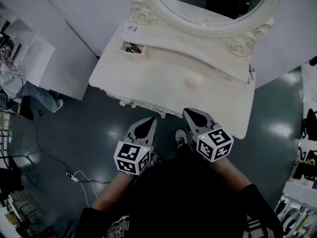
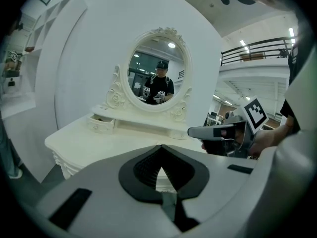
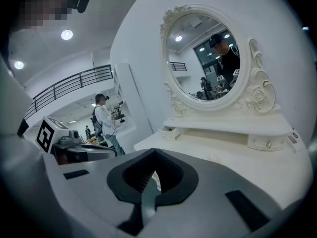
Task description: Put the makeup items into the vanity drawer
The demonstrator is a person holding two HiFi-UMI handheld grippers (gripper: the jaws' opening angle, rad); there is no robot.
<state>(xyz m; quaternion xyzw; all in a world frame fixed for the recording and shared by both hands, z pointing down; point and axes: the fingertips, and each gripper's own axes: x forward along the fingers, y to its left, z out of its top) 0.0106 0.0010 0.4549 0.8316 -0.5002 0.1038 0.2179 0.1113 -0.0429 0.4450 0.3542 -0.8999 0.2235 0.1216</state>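
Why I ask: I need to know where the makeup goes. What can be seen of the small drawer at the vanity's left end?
The small drawer sits at the left end of the vanity's raised shelf, under the mirror frame's carved scroll. Cream-white like the tabletop, it is pulled partly out and level; a few slim items, dark and reddish, lie inside. The left gripper and right gripper are well short of it.

**Right gripper: jaws together, empty**

Your right gripper (image 3: pixel 155 152) has its jaws together with nothing between them. It faces the vanity (image 3: pixel 223 157), with the mirror (image 3: pixel 208 58) behind. The small left drawer (image 3: pixel 171 132) is open. Your left gripper (image 3: pixel 110 153) sits alongside, at the left.
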